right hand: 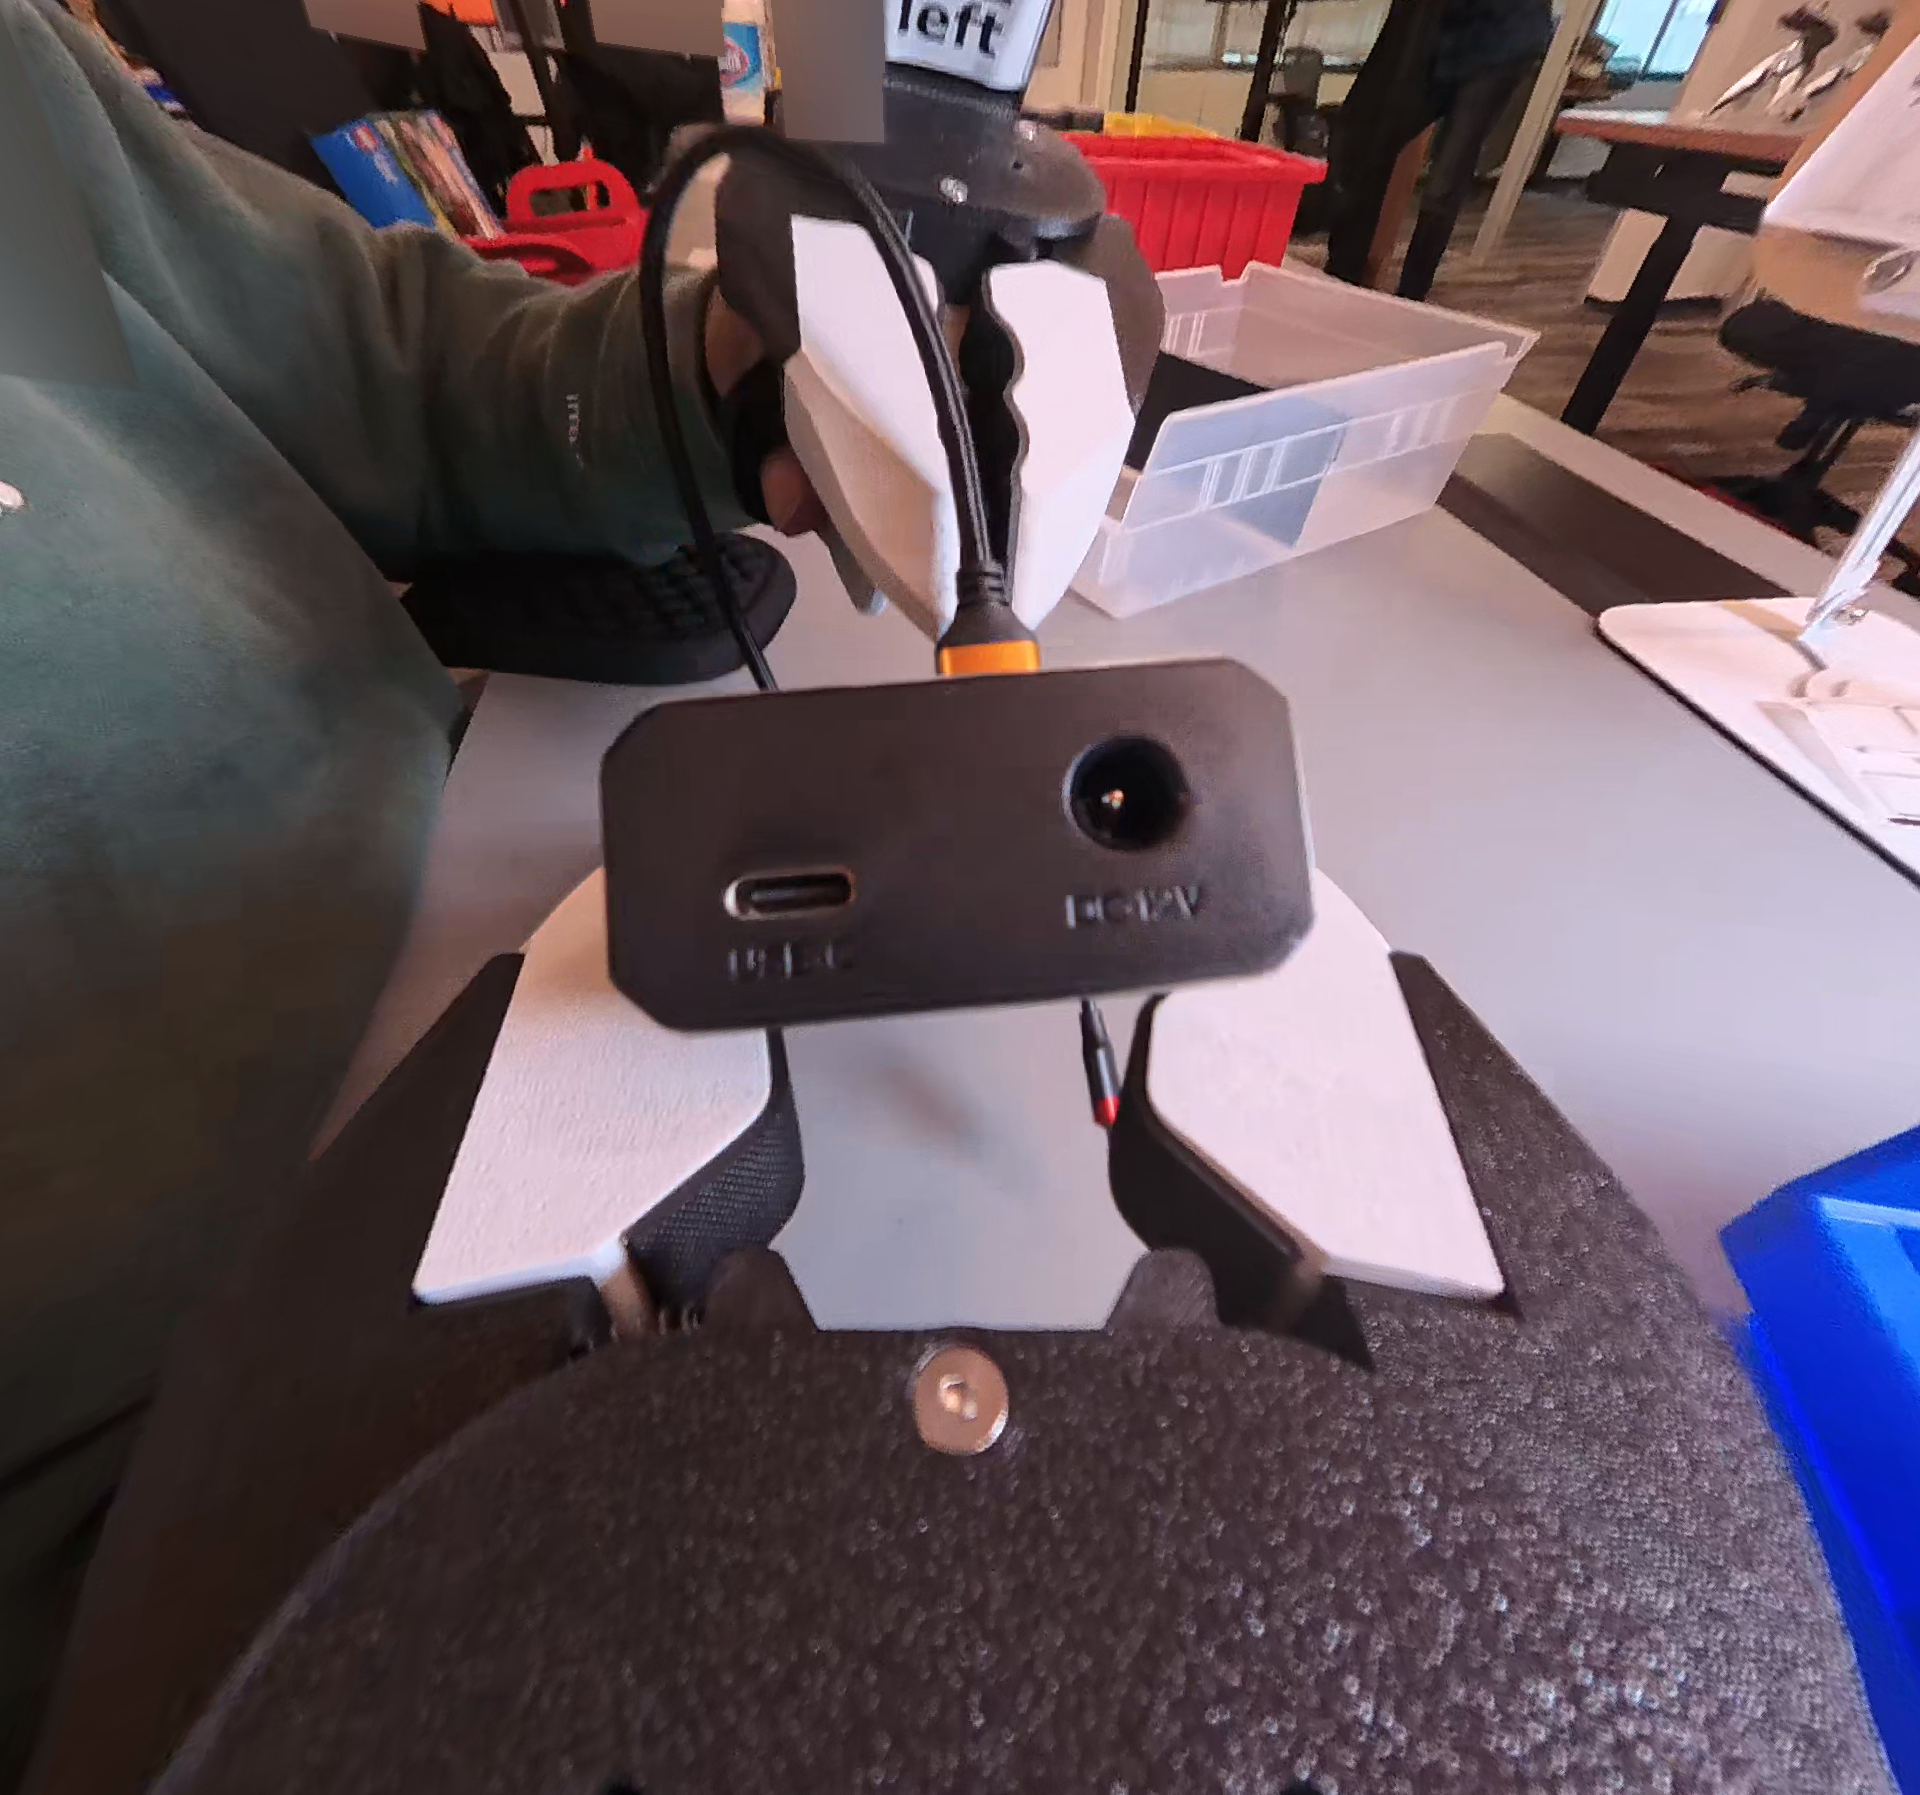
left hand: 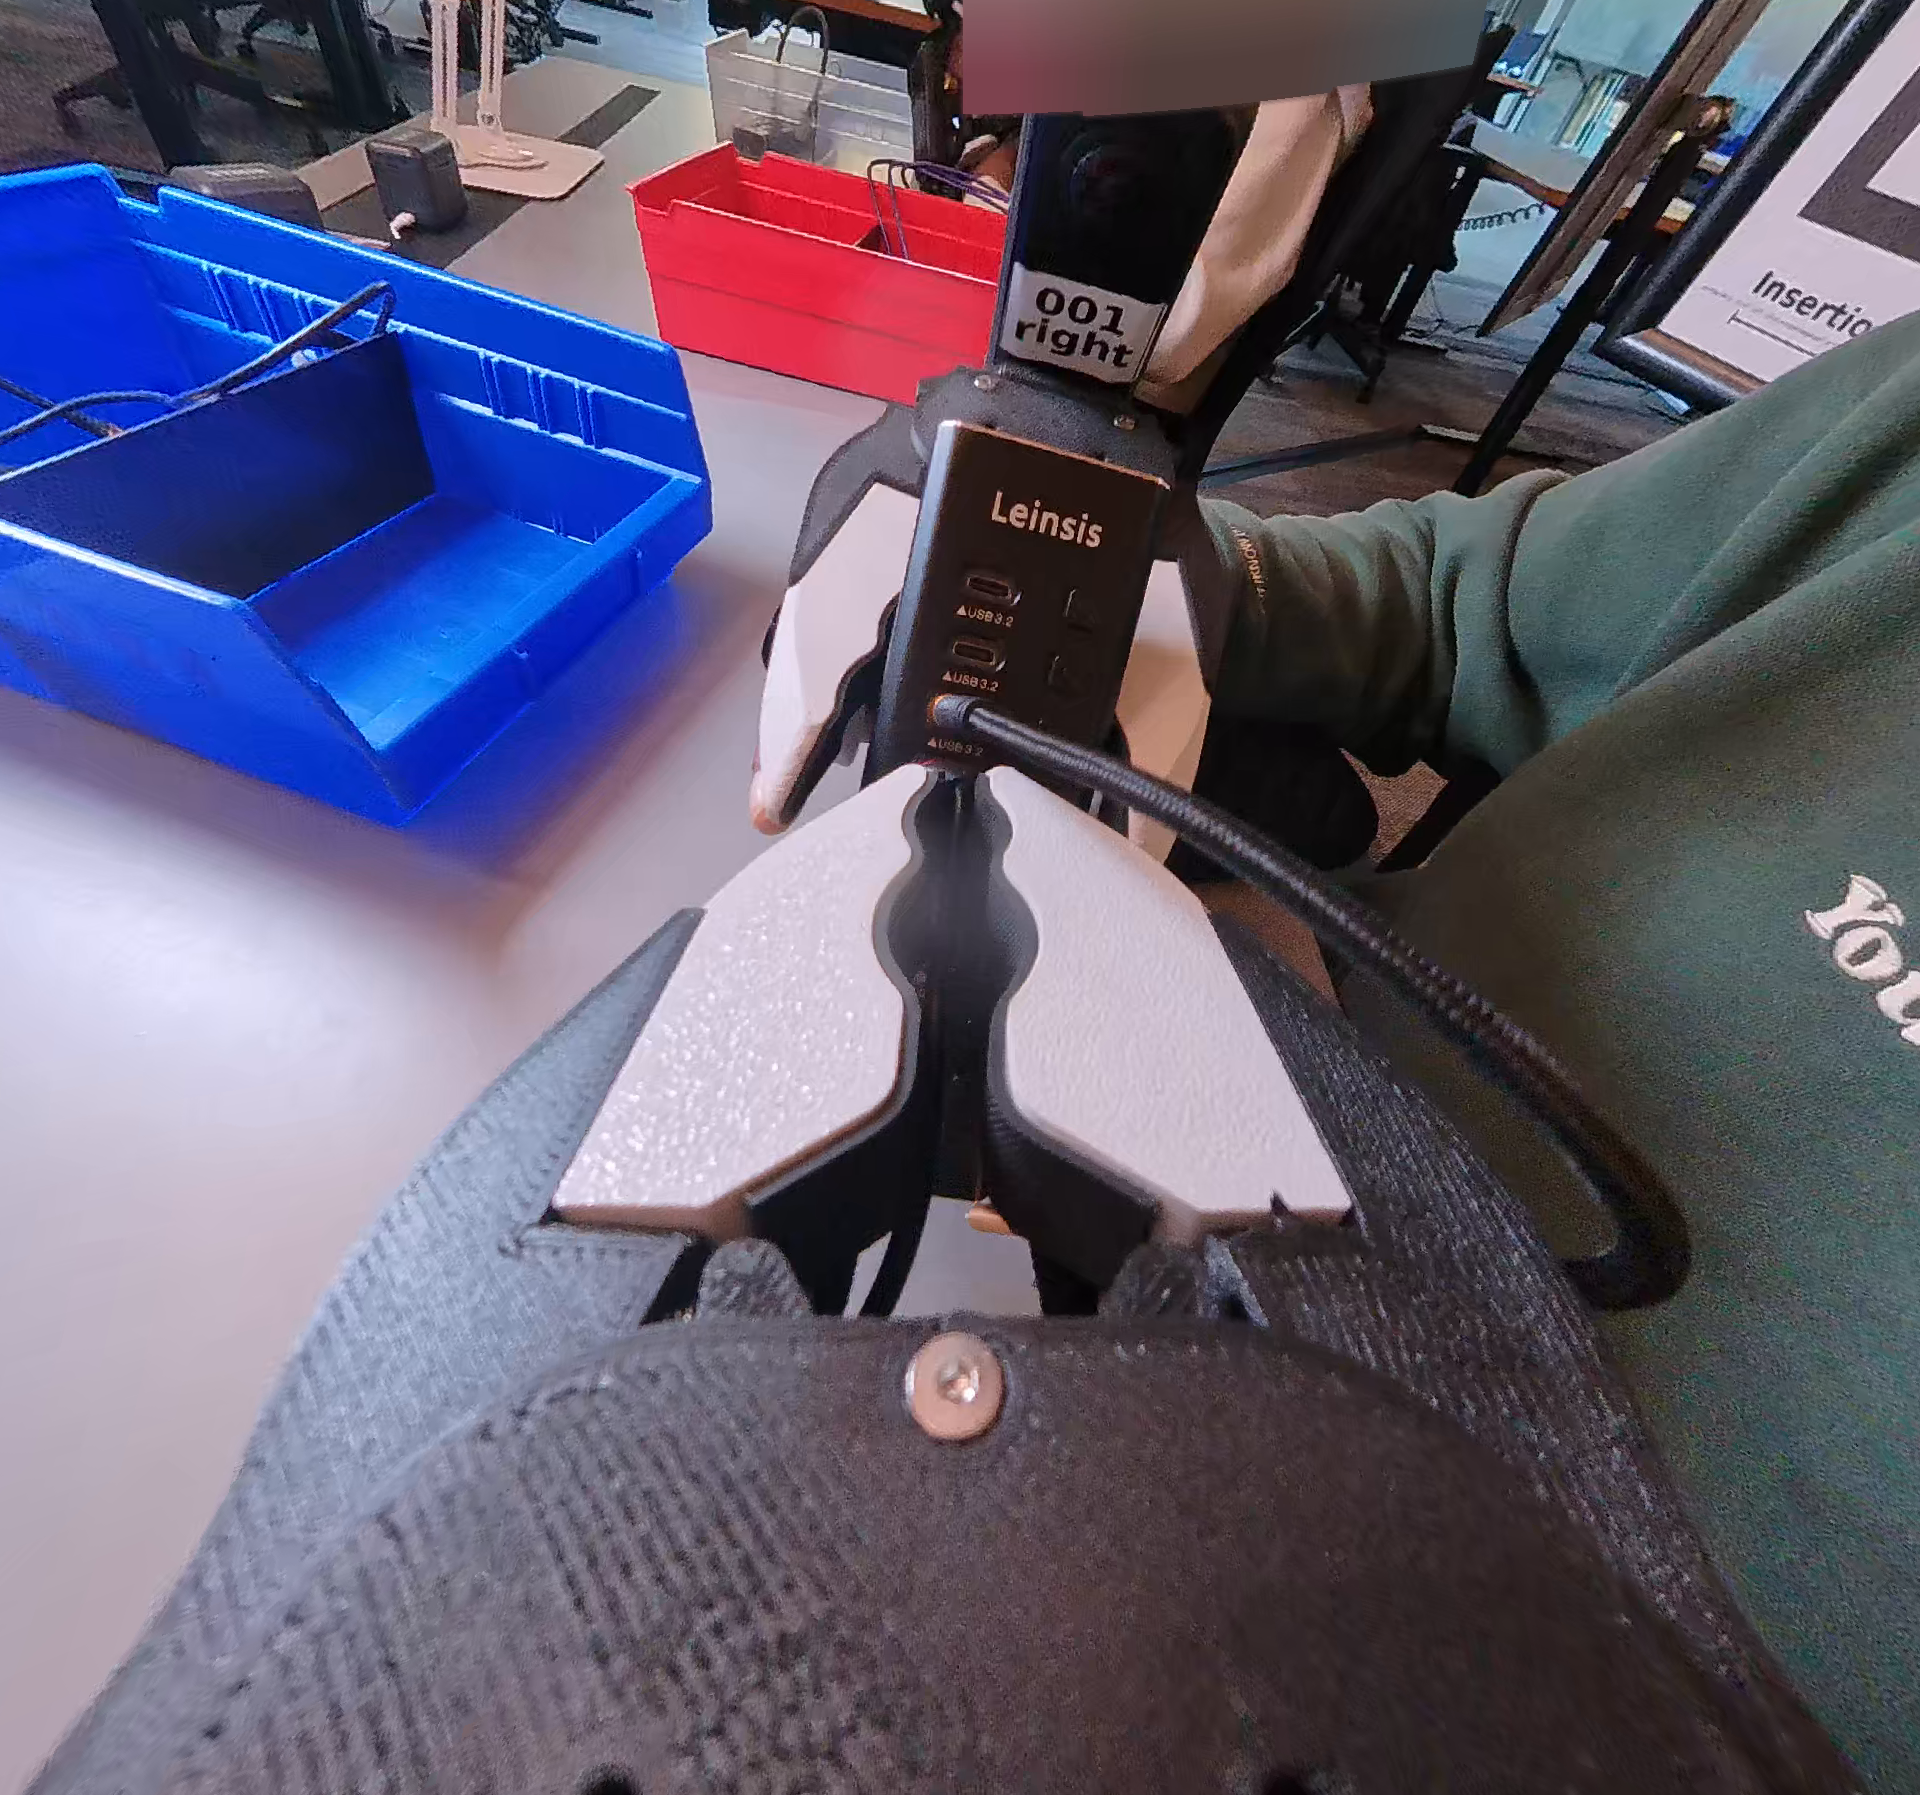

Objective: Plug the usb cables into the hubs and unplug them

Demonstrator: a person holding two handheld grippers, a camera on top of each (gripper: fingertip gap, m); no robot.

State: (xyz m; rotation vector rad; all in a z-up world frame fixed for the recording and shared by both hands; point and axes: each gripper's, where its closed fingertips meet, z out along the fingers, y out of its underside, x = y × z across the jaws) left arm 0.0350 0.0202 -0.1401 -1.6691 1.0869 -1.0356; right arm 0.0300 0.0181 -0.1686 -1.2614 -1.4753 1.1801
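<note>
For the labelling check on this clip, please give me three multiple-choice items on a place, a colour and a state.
1. In the left wrist view, the blue bin sits:
A. left of the hub
B. right of it
C. inside the red bin

2. The collar on the plug at the left gripper is:
A. green
B. orange
C. white

3. The right gripper is:
A. open and empty
B. shut on the blue bin
C. shut on the hub

Key:
1. A, the bin fills the left side of that view.
2. B, an orange band meets the hub's edge.
3. C, its fingers flank the hub, which is off the table.
</note>
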